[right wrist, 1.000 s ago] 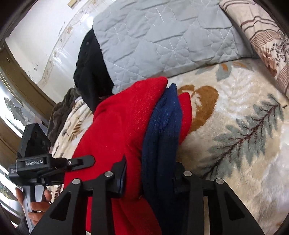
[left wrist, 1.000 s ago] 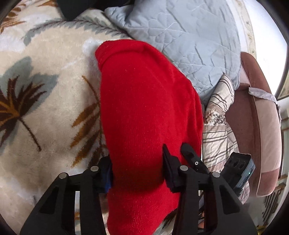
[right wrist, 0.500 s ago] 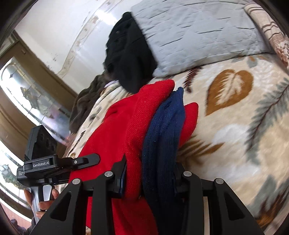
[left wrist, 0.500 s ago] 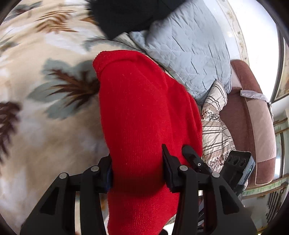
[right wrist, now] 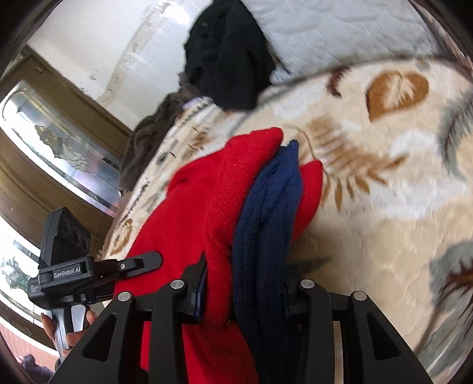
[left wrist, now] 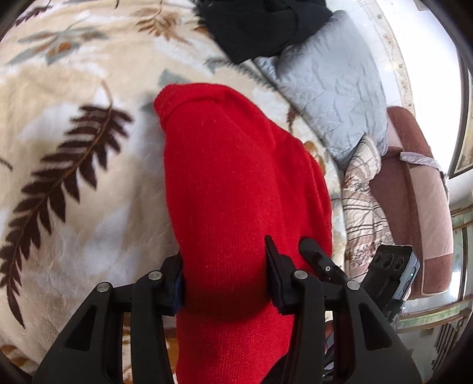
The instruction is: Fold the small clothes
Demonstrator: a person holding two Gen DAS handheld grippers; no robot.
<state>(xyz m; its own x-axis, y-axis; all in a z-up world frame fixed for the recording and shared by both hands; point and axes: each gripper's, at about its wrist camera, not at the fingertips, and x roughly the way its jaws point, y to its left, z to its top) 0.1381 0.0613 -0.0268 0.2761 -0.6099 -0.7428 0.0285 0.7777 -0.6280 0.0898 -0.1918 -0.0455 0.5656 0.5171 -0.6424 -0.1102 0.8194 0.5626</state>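
Both hand-held grippers, left [left wrist: 224,274] and right [right wrist: 244,283], still clamp the red garment [left wrist: 236,183], carried sideways over the blanket [left wrist: 74,206].

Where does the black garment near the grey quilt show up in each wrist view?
Left wrist: black garment at top centre, overlapping the grey quilt.
Right wrist: black garment at top centre, left of the grey quilt.
Shared landmark: red sweater, held in both views.
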